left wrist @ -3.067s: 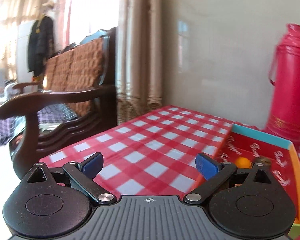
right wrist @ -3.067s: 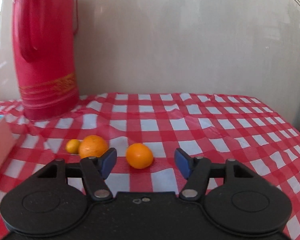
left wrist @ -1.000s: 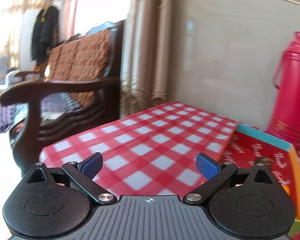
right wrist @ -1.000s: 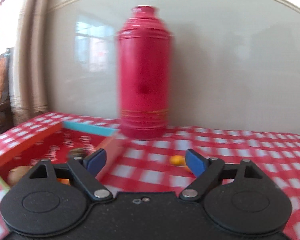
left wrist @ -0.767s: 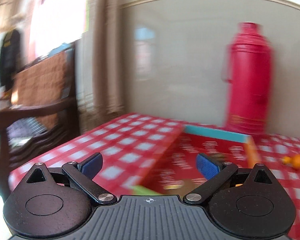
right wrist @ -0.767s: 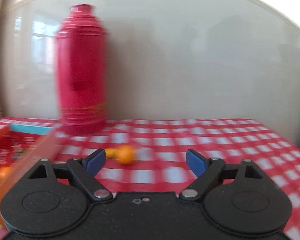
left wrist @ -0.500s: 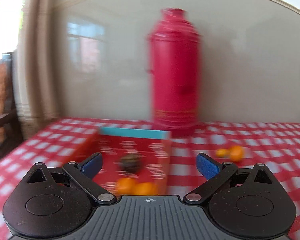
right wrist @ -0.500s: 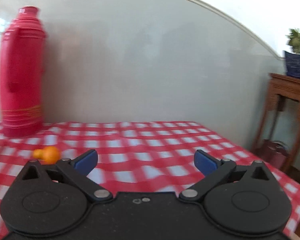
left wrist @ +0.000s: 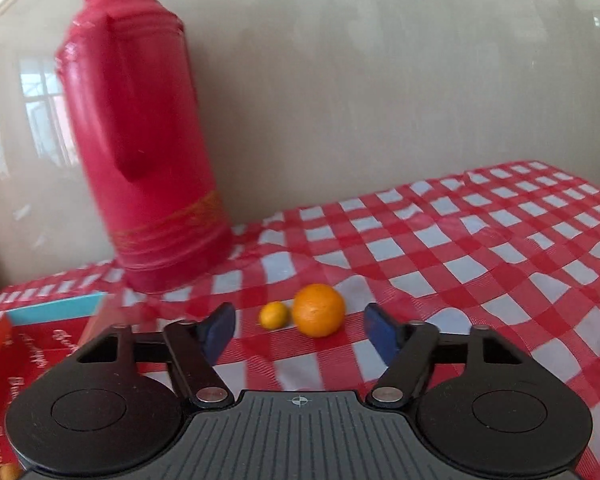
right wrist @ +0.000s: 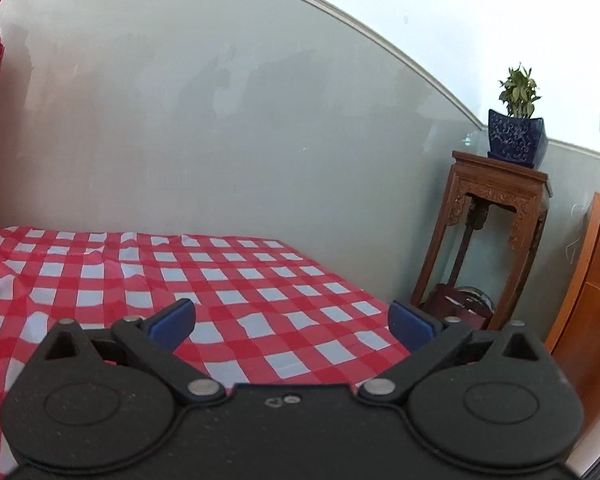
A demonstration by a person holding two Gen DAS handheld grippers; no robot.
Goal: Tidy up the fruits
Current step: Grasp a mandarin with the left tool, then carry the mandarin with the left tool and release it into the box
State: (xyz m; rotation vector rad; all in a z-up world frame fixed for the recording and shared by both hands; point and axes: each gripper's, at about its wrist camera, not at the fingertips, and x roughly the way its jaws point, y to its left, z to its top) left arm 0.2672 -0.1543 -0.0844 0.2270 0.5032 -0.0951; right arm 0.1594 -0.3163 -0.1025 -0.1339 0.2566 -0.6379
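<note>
Nearest my left-hand lens: left gripper [left wrist: 299, 326], black body with blue rubber pads, jaws spread wide and empty.

Item 1. Orange [left wrist: 318, 310], round, dimpled skin, resting on the cloth just ahead of the gap between the pads, slightly toward the right-side pad.

Item 2. Small citrus [left wrist: 275, 315], smooth and yellowish, touching or all but touching the orange on its left side; I cannot tell which.

Item 3. Box [left wrist: 52, 322], red printed cardboard with a pale blue rim, open top, at the lower left of that view. Some orange fruit shows at the very bottom corner, too cropped to count.

Item 4. Flask [left wrist: 144, 136], tall red plastic cylinder with moulded handle and gold banding, standing behind the fruit against a glossy grey wall.

Item 5. Tablecloth [left wrist: 480, 248], red-and-white check, slick-looking, rumpled into low ridges.

Nearest my right-hand lens: right gripper [right wrist: 291, 322], same build, jaws wide apart, holding nothing, aimed across the bare cloth and away from the fruit. Beyond the table edge, a carved wooden stand [right wrist: 496, 248] bearing a potted plant [right wrist: 517, 124].

Risks, as I judge them:
- Closing on the orange may nudge the small citrus, since the two sit so close; either could roll on the slick cloth.
- A round, firm fruit pinched off-centre may squirt out of the pads.
- A low approach could snag a cloth ridge and drag everything.
</note>
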